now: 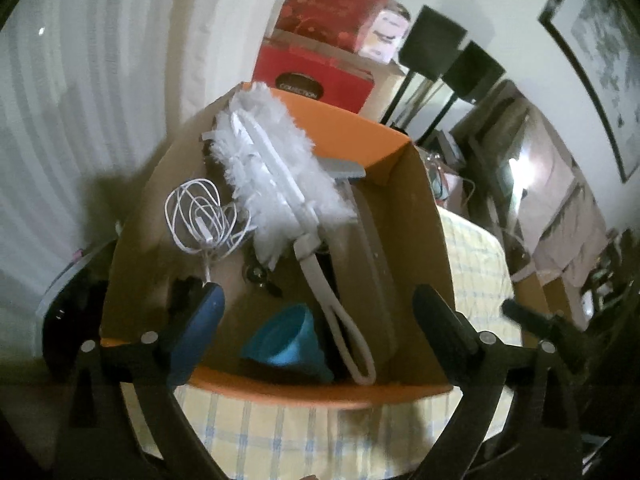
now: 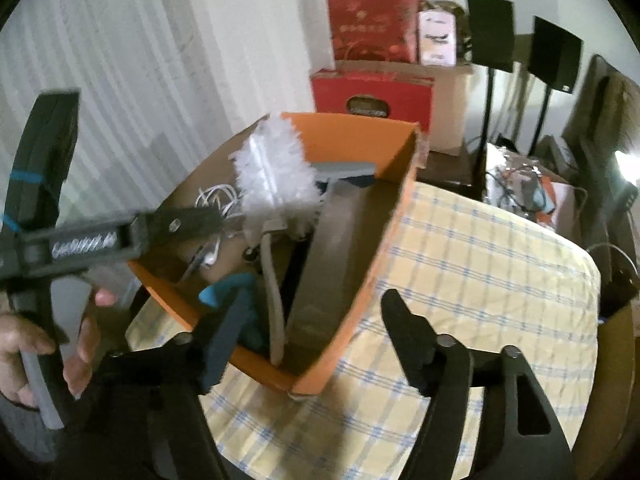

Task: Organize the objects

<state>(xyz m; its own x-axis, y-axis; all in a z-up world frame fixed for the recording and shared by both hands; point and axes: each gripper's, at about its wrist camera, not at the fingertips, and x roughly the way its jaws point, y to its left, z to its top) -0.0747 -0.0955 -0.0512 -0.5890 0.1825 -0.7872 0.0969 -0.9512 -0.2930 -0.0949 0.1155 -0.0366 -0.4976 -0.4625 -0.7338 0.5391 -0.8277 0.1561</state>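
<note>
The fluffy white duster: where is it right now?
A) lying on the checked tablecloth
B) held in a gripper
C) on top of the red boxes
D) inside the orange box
D: the fluffy white duster lies in the orange box, its handle running down beside the blue funnel.

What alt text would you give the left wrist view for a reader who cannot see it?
An open orange box on a yellow checked tablecloth holds a white fluffy duster, a coiled white cable and a blue funnel. The left gripper hangs above it, fingers apart and empty. Red gift boxes stand behind.
</note>
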